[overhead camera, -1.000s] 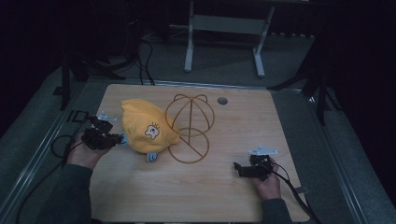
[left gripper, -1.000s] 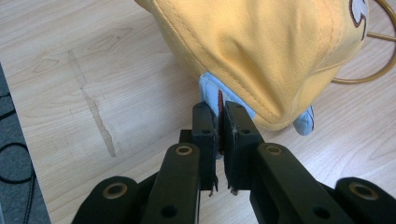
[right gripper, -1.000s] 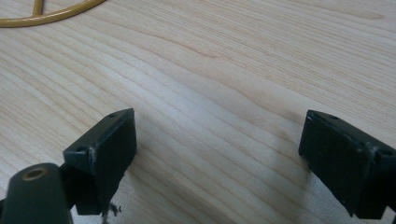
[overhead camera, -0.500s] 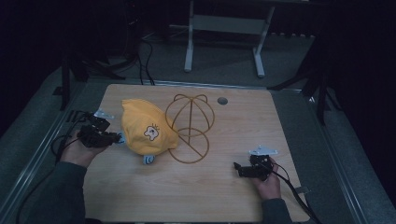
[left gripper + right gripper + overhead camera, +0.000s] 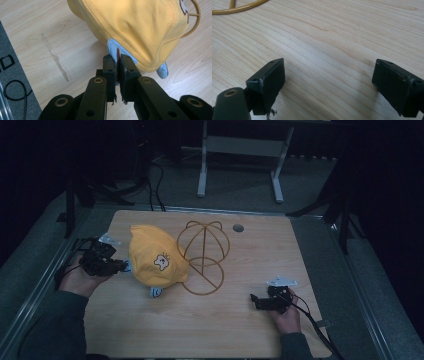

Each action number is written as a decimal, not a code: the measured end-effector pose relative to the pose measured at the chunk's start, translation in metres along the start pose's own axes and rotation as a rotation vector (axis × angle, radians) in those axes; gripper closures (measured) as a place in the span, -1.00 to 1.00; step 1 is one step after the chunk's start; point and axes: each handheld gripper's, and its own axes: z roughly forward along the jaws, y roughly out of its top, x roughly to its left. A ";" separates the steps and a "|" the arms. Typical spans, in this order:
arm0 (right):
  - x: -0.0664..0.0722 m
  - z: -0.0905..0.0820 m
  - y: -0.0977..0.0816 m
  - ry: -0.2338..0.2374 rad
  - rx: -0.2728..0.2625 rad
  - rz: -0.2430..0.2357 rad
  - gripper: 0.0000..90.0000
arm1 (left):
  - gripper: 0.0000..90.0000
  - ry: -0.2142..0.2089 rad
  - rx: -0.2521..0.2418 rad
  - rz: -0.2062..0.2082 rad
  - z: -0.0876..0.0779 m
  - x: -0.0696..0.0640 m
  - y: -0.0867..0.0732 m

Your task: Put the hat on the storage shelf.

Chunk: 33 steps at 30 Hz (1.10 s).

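Plainly, nothing on the desk serves as a container apart from the yellow cap, which lies crown-up on the left half of the wooden top; what is under it cannot be seen. A small cartoon patch shows on its side, and a light blue strap comes out from under its rim. The left tool, held in the left hand at the desk's left edge, has its jaws pressed together on that strap, just beside the cap's rim. A second bit of light blue, the strap tab, pokes out from under the cap on the near side.

Just to the right of the cap, touching it, stands a gold wire frame of curved hoops, with one ring lying flat on the wood. Beyond it, near the far edge, sits a small round grey disc.

The right tool, held in the right hand near the desk's front right corner, rests low over bare wood with its jaws spread wide and nothing between them; it is well apart from the cap. An arc of the gold wire shows at the top left of the right gripper view.
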 end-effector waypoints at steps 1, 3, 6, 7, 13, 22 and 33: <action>0.000 0.000 0.000 0.000 -0.002 -0.002 -0.75 | 0.87 -0.001 -0.002 0.001 -0.001 0.000 0.000; 0.000 0.000 0.000 0.000 -0.002 -0.003 -0.75 | 0.87 -0.003 -0.007 0.001 -0.004 0.001 0.001; 0.000 0.000 0.000 0.000 -0.002 -0.002 -0.75 | 0.87 -0.005 -0.017 -0.002 -0.007 0.001 0.001; 0.000 0.000 0.000 0.000 -0.003 -0.002 -0.75 | 0.87 -0.005 -0.018 0.001 -0.009 0.002 0.001; 0.000 0.000 0.000 0.000 -0.001 -0.001 -0.75 | 0.87 -0.006 -0.039 -0.008 -0.016 0.005 0.002; 0.000 0.000 0.000 0.000 -0.001 -0.001 -0.75 | 0.87 -0.003 -0.099 -0.035 -0.027 0.009 0.005; 0.000 0.000 0.000 0.000 -0.002 0.000 -0.75 | 0.83 0.008 -0.103 -0.083 -0.006 0.021 0.020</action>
